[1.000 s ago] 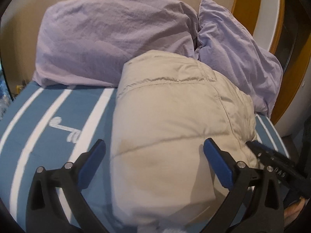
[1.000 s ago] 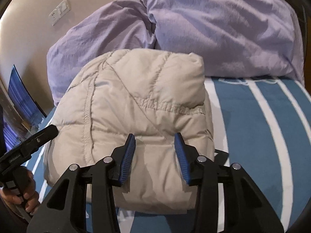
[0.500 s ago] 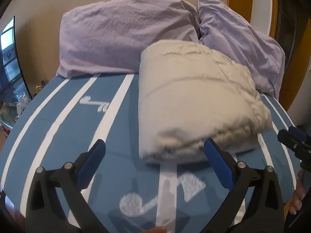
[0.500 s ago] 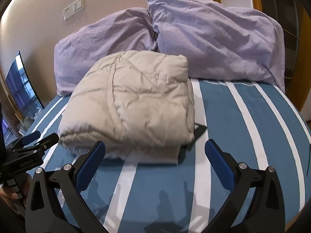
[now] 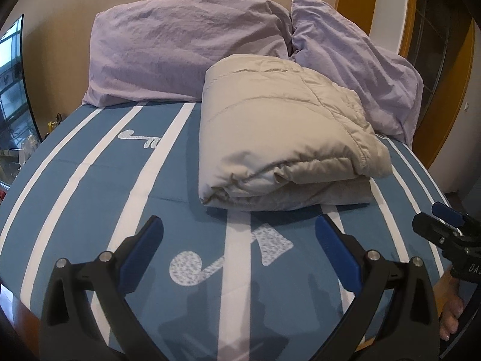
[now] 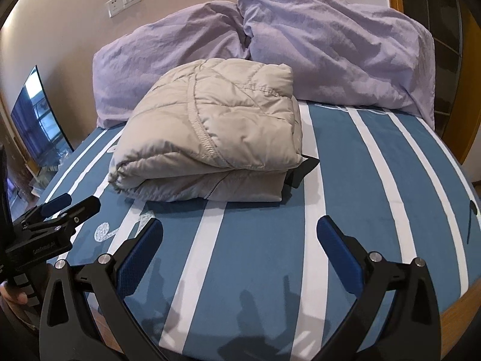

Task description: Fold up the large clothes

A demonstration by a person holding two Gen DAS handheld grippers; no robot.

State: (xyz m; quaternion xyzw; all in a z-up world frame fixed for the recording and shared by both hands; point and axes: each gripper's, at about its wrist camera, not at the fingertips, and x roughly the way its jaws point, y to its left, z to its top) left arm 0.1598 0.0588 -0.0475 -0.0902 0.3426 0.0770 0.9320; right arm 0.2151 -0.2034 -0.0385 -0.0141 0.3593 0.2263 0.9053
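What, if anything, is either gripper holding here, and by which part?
Nothing. The left gripper and right gripper both have open, empty jaws, short of the folded beige jacket on the bed.

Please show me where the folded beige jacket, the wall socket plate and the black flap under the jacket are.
folded beige jacket (image 6: 216, 126): right wrist view, top quilted panel.
wall socket plate (image 6: 124, 0): right wrist view, middle of the plate.
black flap (image 6: 305, 167): right wrist view, exposed corner.

Black piece (image 6: 303, 167) mostly hidden under jacket (image 6: 216, 132)

Quilted matt beige jacket (image 5: 279, 126) on smooth striped cloth bedspread (image 5: 90, 180); crinkled lilac pillows (image 6: 336, 45).
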